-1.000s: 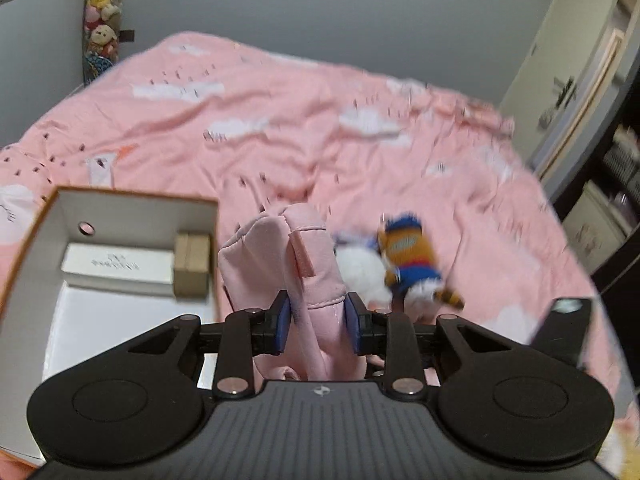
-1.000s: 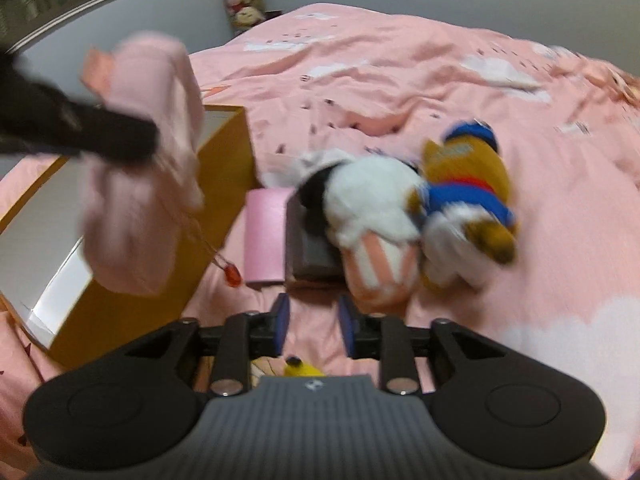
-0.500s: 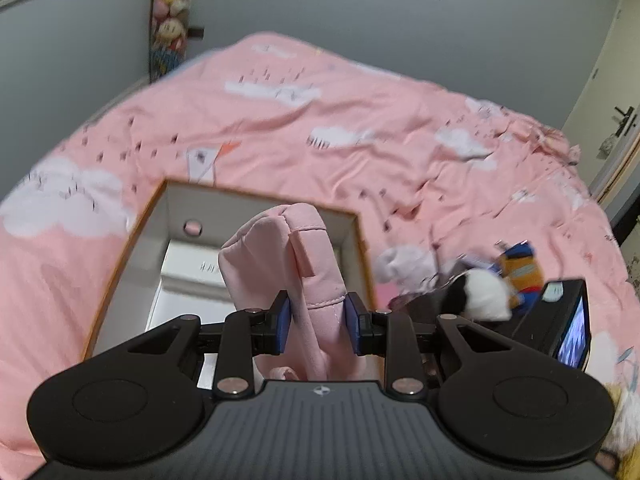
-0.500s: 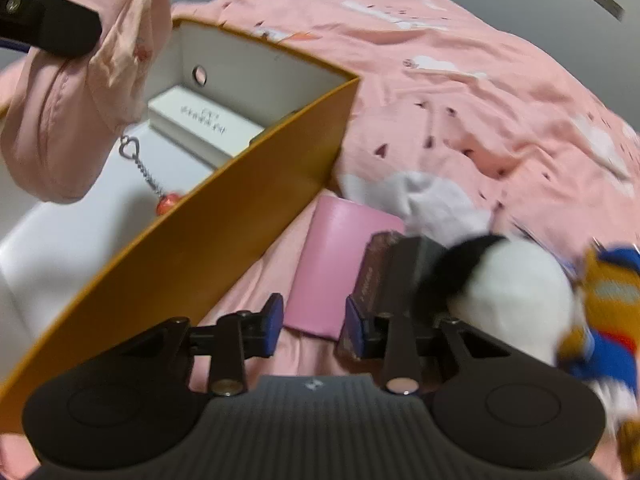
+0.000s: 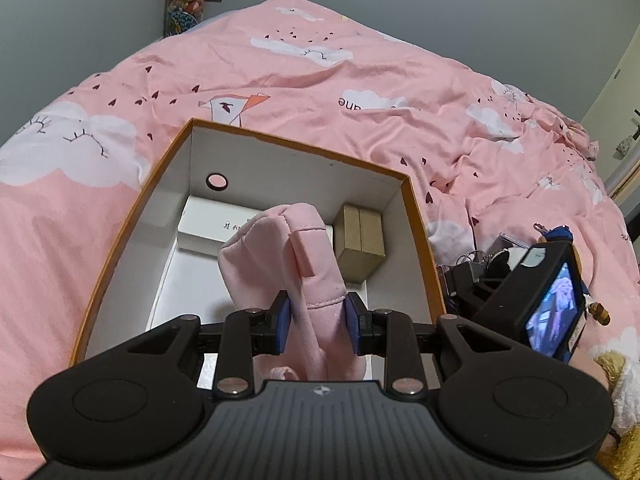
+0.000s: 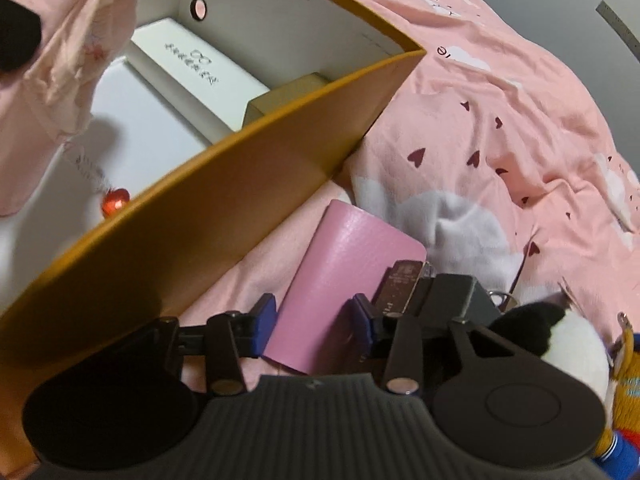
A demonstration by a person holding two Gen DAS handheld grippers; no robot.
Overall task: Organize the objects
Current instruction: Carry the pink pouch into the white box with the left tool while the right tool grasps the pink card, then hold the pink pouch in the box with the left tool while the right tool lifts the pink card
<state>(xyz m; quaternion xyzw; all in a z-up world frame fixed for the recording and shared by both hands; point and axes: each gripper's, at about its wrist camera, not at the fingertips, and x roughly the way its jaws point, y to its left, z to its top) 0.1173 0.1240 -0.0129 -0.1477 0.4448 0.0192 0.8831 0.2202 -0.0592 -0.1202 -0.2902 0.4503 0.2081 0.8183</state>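
My left gripper (image 5: 316,322) is shut on a soft pink pouch (image 5: 288,256) and holds it over the open orange box (image 5: 420,216). The pouch also shows in the right wrist view (image 6: 60,80), with a red charm (image 6: 115,202) dangling inside the box. My right gripper (image 6: 314,324) is open, low over the bed, its jaws on either side of a pink wallet (image 6: 344,276) that lies beside the box's orange wall (image 6: 224,200). A dark booklet (image 6: 400,284) and a grey block (image 6: 452,296) lie against the wallet's right.
Inside the box are a white flat box (image 5: 208,226) and a small tan box (image 5: 358,244). A black-and-white plush (image 6: 560,344) and a blue-orange plush (image 6: 624,420) lie at the right. The pink bedspread (image 5: 320,92) stretches beyond.
My left gripper has carried the pouch further over the box interior. My right gripper has dropped and moved forward so the pink wallet now sits between its jaws.
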